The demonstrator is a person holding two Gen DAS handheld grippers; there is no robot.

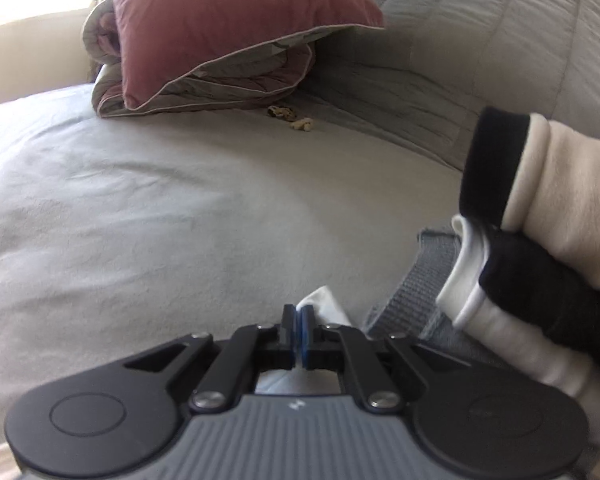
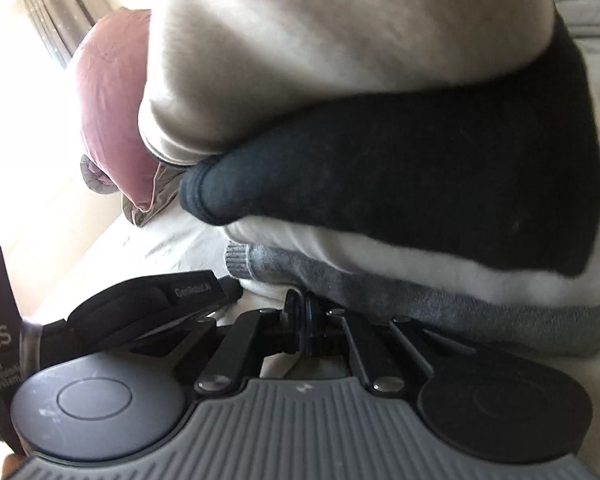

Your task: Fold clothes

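A colour-block garment in cream, black, white and grey bands lies bunched on the bed sheet (image 1: 140, 200); its cream and black folds (image 1: 540, 220) rise at the right of the left wrist view. In the right wrist view the garment (image 2: 380, 160) fills the upper picture, with its grey ribbed hem (image 2: 340, 280) lowest. My left gripper (image 1: 298, 326) is shut, and a thin flap of white cloth (image 1: 326, 304) sticks up right beside its blue pads. My right gripper (image 2: 301, 312) is shut with its tips tucked into the grey hem. The left gripper's black body (image 2: 160, 300) lies close on its left.
A folded pink and grey duvet (image 1: 220, 40) sits at the far side of the bed, against a quilted grey cover (image 1: 480, 40). Small beige scraps (image 1: 300, 122) lie in front of it. A bright window with a curtain (image 2: 48, 20) is at the left.
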